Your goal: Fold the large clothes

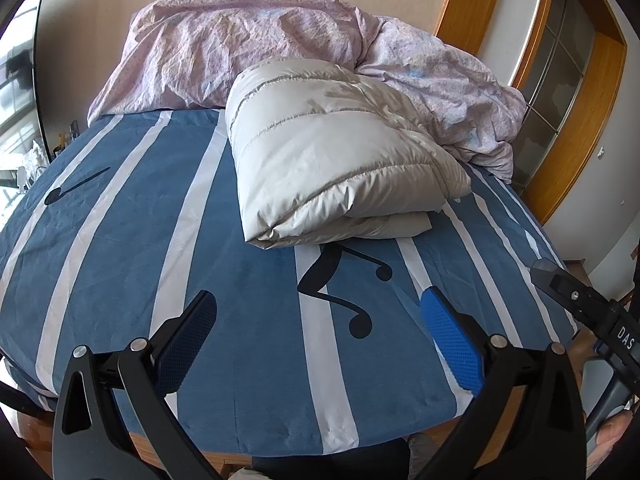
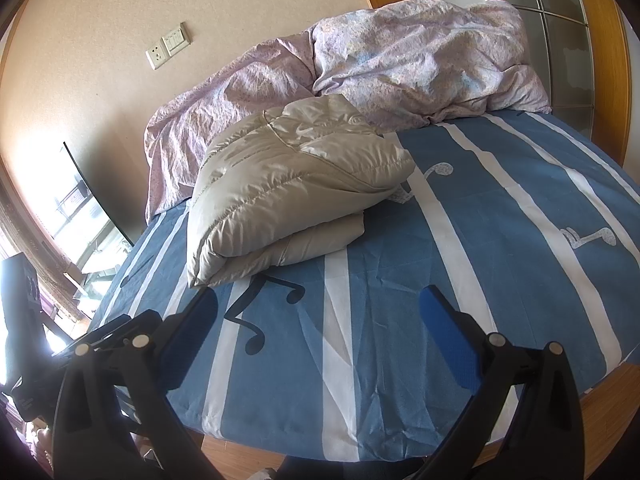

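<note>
A pale grey quilted down jacket [image 1: 328, 160] lies folded into a thick bundle on the blue striped bed sheet [image 1: 248, 312]; in the right wrist view the jacket [image 2: 288, 188] sits left of centre on the sheet [image 2: 400, 320]. My left gripper [image 1: 318, 312] hangs open over the sheet's near part, short of the jacket, with nothing between its blue pads. My right gripper [image 2: 318, 312] is open too, held above the near edge of the bed, empty. The right gripper's black body [image 1: 588, 308] shows at the right edge of the left wrist view.
A crumpled lilac duvet [image 1: 280, 48] is heaped along the wall behind the jacket, also seen as the duvet [image 2: 400, 68]. A wooden door frame [image 1: 576, 112] stands to the right. A wall socket [image 2: 166, 46] and a dark screen [image 2: 100, 196] are on the left.
</note>
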